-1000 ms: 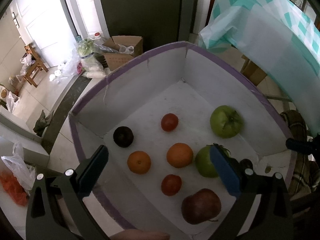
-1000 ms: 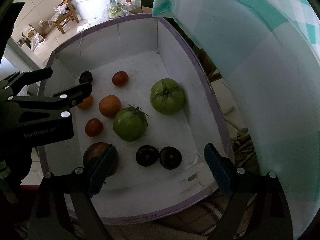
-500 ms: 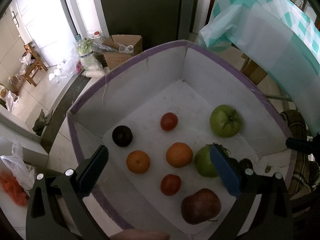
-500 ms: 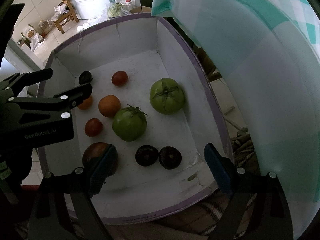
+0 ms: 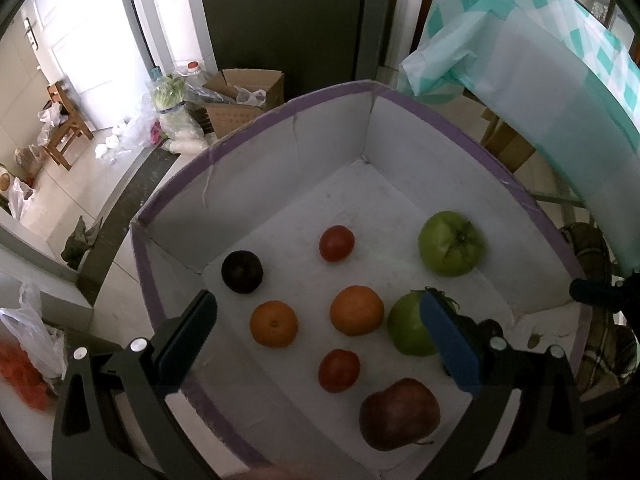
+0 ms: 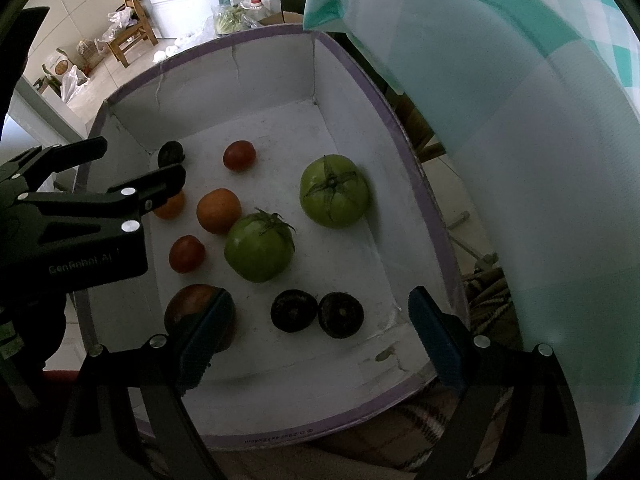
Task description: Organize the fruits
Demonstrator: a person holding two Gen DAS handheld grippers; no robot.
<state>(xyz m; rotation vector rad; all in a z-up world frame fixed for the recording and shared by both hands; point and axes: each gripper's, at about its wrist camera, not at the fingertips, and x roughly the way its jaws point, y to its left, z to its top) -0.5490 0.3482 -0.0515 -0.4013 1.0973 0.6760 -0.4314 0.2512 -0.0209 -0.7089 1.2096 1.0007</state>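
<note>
- Left wrist view: left gripper (image 5: 320, 340) hangs above the white box (image 5: 280, 152), jaws spread wide, nothing between them. Right gripper (image 6: 316, 332) likewise spread wide and empty, over the near end of the box.
- Fruit all lies on the box floor, loose and mostly apart: two oranges (image 5: 356, 310) side by side, two red tomatoes (image 5: 337, 243), two green tomatoes (image 6: 334, 191), one dark red apple (image 5: 399, 414) near the front wall, one dark fruit (image 5: 242, 266) alone by the left wall, and a dark pair (image 6: 295, 310) touching each other at the near right.
- Judgement: no fruit is grasped yet; step in hand is choosing and approaching the first piece.
- Advice: start with the lone dark fruit, which probably belongs with the dark pair.
- Come straight down, straddle it at its widest part, and close gently; tomatoes bruise.
- Risk: round fruit rolls if nudged by one pad first; centre before closing.
- Keep the two grippers apart; the left one already reaches into the right wrist view.
</note>
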